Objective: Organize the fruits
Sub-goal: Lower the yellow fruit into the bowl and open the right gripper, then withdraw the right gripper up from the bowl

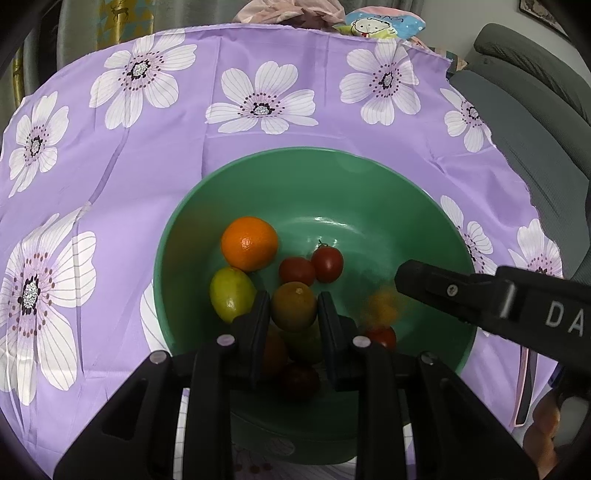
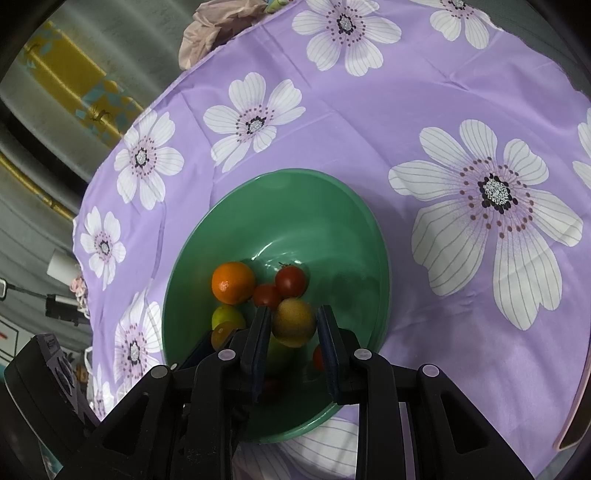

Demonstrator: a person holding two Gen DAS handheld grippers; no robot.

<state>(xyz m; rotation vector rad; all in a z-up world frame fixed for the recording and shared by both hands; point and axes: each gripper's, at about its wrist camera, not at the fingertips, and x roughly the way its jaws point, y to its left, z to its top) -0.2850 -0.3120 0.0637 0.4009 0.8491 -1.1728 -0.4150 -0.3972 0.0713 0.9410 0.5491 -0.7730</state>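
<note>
A purple flowered cloth [image 1: 177, 177] is spread out under everything. Past its far edge lie a crumpled pink fabric [image 1: 280, 11] and a cartoon-printed pouch [image 1: 380, 24]. A grey upholstered seat [image 1: 524, 122] stands off to the right, and a yellow-patterned curtain [image 2: 70, 70] hangs on the other side. The cloth carries only the bowl.

A green bowl [image 1: 332, 177] sits on the cloth, nearer the close edge. Both tongs hang over its near side and hide part of what lies inside. In the bowl rest an orange [image 1: 249, 243], a yellow-green fruit [image 1: 232, 293] just beside it, and two red tomatoes [image 1: 296, 271] [image 1: 327, 264] touching each other near the middle. A third tomato [image 1: 382, 336] lies toward the right wall. A dark red one [image 1: 301, 380] sits in shadow beneath the left tongs.

The left tongs [image 1: 293, 297] are clenched on an amber fruit [image 1: 294, 310], held above the pile. The right tongs [image 2: 294, 310] are clamped on a golden fruit [image 2: 294, 325], also over the bowl. From the left camera, the right tongs reach in from the right edge and their fruit shows only as an orange blur.
</note>
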